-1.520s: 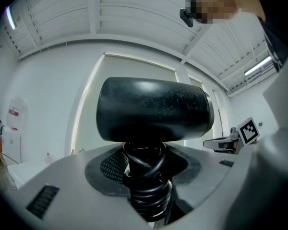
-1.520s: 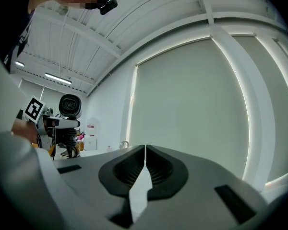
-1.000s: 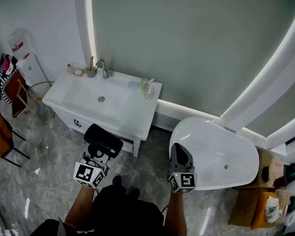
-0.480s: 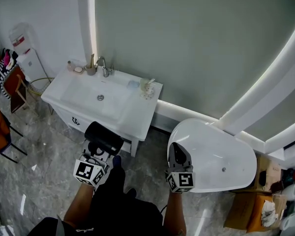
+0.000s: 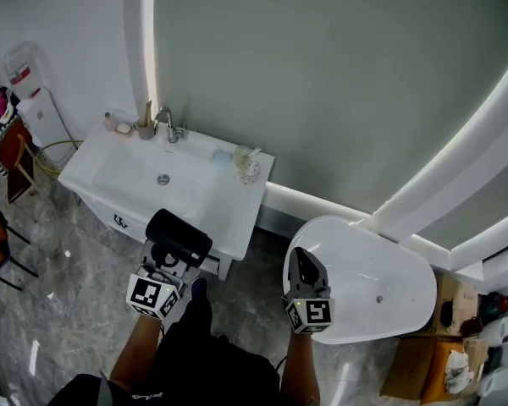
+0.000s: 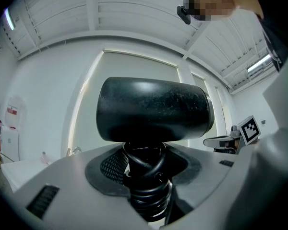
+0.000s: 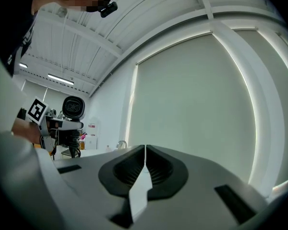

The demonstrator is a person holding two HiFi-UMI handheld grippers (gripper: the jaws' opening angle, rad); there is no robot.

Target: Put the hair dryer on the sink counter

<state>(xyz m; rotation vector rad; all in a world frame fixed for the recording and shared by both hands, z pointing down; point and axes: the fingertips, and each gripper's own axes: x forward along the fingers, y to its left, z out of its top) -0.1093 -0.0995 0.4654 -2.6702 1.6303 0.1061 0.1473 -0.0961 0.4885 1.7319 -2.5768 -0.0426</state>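
Note:
A black hair dryer [image 5: 178, 237] stands upright in my left gripper [image 5: 170, 259], whose jaws are shut on its cord-wrapped handle. In the left gripper view the dryer's barrel [image 6: 153, 109] lies crosswise above the jaws, with my left gripper [image 6: 144, 178] holding the coiled cord and handle. The dryer hangs over the floor just before the front edge of the white sink counter [image 5: 230, 218]. My right gripper [image 5: 303, 256] is shut with nothing in it, beside the bathtub. In the right gripper view my right gripper [image 7: 145, 164] shows its pads together, and the dryer [image 7: 73, 107] appears far left.
On the counter stand a faucet [image 5: 165, 123], small bottles [image 5: 118, 123] at the back left, and a cup [image 5: 246, 162] at the back right. A white bathtub [image 5: 368, 282] lies to the right. A water dispenser [image 5: 35, 108] and chairs [image 5: 13, 155] are at the left.
Both grippers have come closer to the sink counter, and the dryer now sits right at its front edge. Neither gripper's jaws have changed.

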